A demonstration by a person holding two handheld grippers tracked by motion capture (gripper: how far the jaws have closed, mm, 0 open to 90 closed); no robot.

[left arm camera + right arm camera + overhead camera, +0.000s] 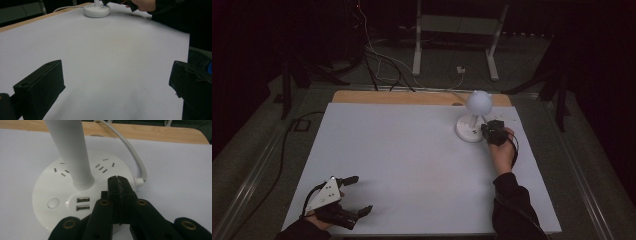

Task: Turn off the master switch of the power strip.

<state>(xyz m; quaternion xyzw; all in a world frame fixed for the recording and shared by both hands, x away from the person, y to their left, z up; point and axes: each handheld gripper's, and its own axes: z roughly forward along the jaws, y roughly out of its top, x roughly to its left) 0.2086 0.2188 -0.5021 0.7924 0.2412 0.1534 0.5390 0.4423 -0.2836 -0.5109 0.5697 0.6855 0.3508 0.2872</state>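
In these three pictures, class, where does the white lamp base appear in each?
High view: lamp base sits right of centre, beside the right hand-held gripper.
Left gripper view: top edge, centre.
Right gripper view: lower left, large.
Shared landmark: the wooden table edge.

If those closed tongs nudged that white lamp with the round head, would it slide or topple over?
The lamp would probably slide rather than topple: its round base is wide and flat on the smooth table cover. A push high on the thin stem might tip it, since the ball head sits on top. Its cord may tug back.
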